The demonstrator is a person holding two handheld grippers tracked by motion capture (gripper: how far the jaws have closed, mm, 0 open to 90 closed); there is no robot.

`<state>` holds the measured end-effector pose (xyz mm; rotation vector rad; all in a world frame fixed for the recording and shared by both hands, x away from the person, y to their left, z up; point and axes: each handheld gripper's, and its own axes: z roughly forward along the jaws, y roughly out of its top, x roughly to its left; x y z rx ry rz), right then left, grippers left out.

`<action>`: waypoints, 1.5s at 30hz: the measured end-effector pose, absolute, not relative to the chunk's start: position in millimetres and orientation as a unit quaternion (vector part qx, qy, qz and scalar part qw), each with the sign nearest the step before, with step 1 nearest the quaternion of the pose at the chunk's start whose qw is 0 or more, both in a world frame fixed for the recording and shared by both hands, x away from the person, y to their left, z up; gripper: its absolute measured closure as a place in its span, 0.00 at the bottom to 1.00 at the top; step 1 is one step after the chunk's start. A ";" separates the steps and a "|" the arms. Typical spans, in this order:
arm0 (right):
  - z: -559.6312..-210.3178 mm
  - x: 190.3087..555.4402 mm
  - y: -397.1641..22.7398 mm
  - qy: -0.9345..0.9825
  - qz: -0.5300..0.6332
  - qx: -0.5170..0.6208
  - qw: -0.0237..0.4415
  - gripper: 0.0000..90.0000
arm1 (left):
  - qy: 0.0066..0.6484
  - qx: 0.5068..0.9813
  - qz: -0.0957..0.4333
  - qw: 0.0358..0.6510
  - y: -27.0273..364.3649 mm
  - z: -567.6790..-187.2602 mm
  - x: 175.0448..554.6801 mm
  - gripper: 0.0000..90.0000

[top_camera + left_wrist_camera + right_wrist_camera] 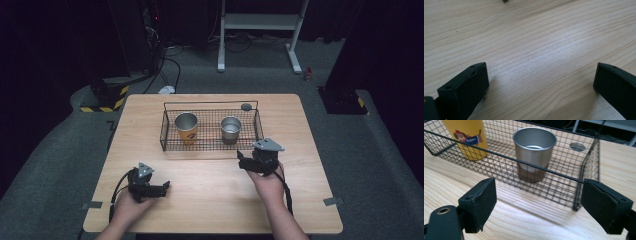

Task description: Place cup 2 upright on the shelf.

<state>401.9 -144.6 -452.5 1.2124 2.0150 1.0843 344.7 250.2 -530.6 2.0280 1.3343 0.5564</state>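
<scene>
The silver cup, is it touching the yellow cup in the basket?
Apart. The high view shows bare basket mesh between the silver cup and yellow cup.

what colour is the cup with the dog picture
Yellow cup, clearest in the right gripper view.

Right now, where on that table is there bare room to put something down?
Bare wood lies left and right of the basket, and between the two grippers near the front edge. The basket is crowded: yellow cup, steel cup.

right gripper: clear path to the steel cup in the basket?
Probably yes. The right gripper, jaws wide open, faces the steel cup across the wire basket front wall; going over that low rim looks unobstructed.
</scene>
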 end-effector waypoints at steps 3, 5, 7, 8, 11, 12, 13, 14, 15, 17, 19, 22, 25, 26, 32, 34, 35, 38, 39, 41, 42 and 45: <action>-455.1 397.2 -152.3 0.748 0.400 0.454 0.274 0.14 | 0.508 0.771 0.212 0.320 250.2 -530.6 344.7 0.00; -457.8 393.5 -158.6 0.749 0.397 0.454 0.274 0.14 | 0.508 0.771 0.212 0.320 250.2 -530.6 344.7 0.00; -460.7 390.6 -163.7 0.749 0.395 0.456 0.273 0.14 | 0.508 0.772 0.212 0.320 250.2 -530.6 344.7 0.00; -462.0 389.0 -166.4 0.750 0.392 0.459 0.270 0.14 | 0.508 0.772 0.212 0.320 250.2 -530.5 344.7 0.00; -466.0 384.0 -176.3 0.750 0.389 0.463 0.269 0.14 | 0.508 0.771 0.212 0.320 250.2 -530.6 344.7 0.00; -467.6 382.0 -179.6 0.748 0.389 0.467 0.267 0.14 | 0.508 0.772 0.211 0.319 250.3 -530.4 344.7 0.00; -469.4 380.5 -183.3 0.749 0.387 0.466 0.268 0.14 | 0.508 0.771 0.212 0.320 250.2 -530.6 344.7 0.00; -471.6 378.7 -186.7 0.749 0.385 0.468 0.268 0.14 | 0.508 0.771 0.212 0.320 250.2 -530.6 344.7 0.00; -474.0 377.2 -190.2 0.748 0.383 0.471 0.267 0.14 | 0.508 0.771 0.212 0.320 250.2 -530.6 344.7 0.00; -478.8 374.1 -196.5 0.749 0.375 0.477 0.266 0.14 | 0.507 0.772 0.212 0.320 250.2 -530.5 344.7 0.00; -484.9 371.2 -202.9 0.748 0.370 0.484 0.263 0.14 | 0.508 0.771 0.212 0.320 250.2 -530.6 344.7 0.00; -496.4 369.0 -211.0 0.752 0.355 0.494 0.253 0.14 | 0.508 0.771 0.212 0.320 250.2 -530.6 344.7 0.00; -510.4 366.8 -215.7 0.760 0.329 0.506 0.240 0.14 | 0.508 0.771 0.212 0.320 250.2 -530.6 344.7 0.00; -515.7 366.3 -217.0 0.762 0.322 0.508 0.239 0.14 | 0.508 0.771 0.212 0.320 250.2 -530.6 344.7 0.00; -524.7 367.2 -218.4 0.769 0.310 0.515 0.219 0.12 | 0.508 0.771 0.212 0.320 250.3 -530.6 344.7 0.00; -524.8 367.2 -217.7 0.768 0.309 0.518 0.219 0.12 | 0.507 0.772 0.212 0.319 250.5 -530.5 344.8 0.00; -524.8 366.9 -217.2 0.766 0.308 0.520 0.219 0.12 | 0.507 0.772 0.212 0.320 250.5 -530.5 344.8 0.00; -525.1 365.9 -211.7 0.752 0.304 0.539 0.228 0.12 | 0.502 0.775 0.210 0.321 251.8 -530.4 345.0 0.01; -525.1 366.0 -208.2 0.753 0.302 0.536 0.234 0.12 | 0.502 0.775 0.210 0.322 251.8 -530.4 344.9 0.01; -525.0 366.4 -206.4 0.754 0.301 0.535 0.234 0.12 | 0.504 0.773 0.209 0.324 251.6 -530.7 344.8 0.01; -525.3 367.1 -207.5 0.753 0.303 0.536 0.230 0.12 | 0.503 0.773 0.209 0.324 251.7 -530.7 344.6 0.01; -525.1 366.8 -207.0 0.752 0.303 0.538 0.229 0.12 | 0.502 0.774 0.209 0.325 252.2 -530.7 344.2 0.01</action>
